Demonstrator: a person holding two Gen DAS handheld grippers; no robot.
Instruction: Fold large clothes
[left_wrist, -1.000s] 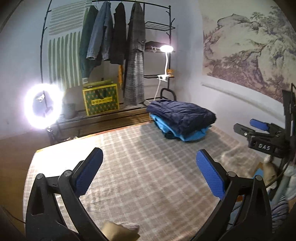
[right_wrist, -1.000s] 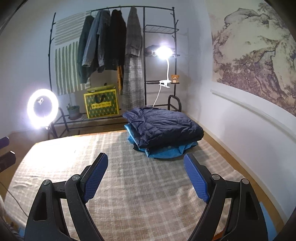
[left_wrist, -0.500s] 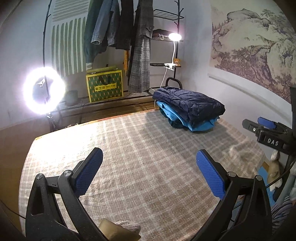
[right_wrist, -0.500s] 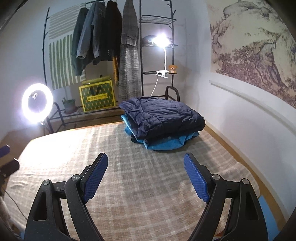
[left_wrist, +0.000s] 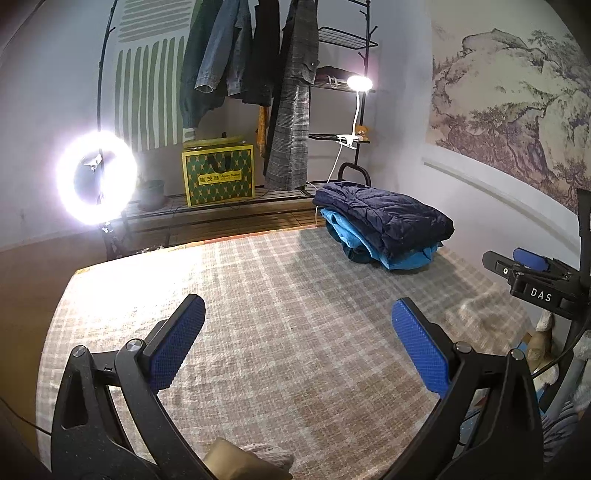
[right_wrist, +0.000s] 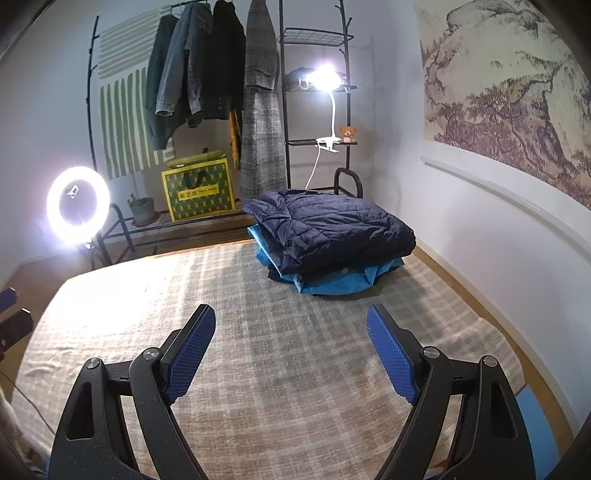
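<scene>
- The left tongs (left_wrist: 297, 347), black arms with blue textured pads, are spread wide and pinch nothing; they hang above the beige-and-grey checked blanket (left_wrist: 288, 295) covering the bed.
- The right tongs (right_wrist: 290, 350), of the same build, are likewise spread wide and empty, above the checked blanket (right_wrist: 295, 350).
- From the left wrist view, the right tongs (left_wrist: 532, 273) show at the right edge, lettered "DAS".
- The folded navy quilted jacket (right_wrist: 328, 229) lies on top of a folded bright-blue garment (right_wrist: 332, 282); this stack sits at the far right part of the bed, well apart from both tongs.
- In the left view the navy jacket (left_wrist: 384, 219) sits on the blue garment (left_wrist: 373, 247) likewise.
- Beyond the bed stand a glowing ring light (right_wrist: 78, 205), a yellow-and-green patterned box (right_wrist: 199, 190) and a black clothes rack with hanging coats (right_wrist: 221, 74).
</scene>
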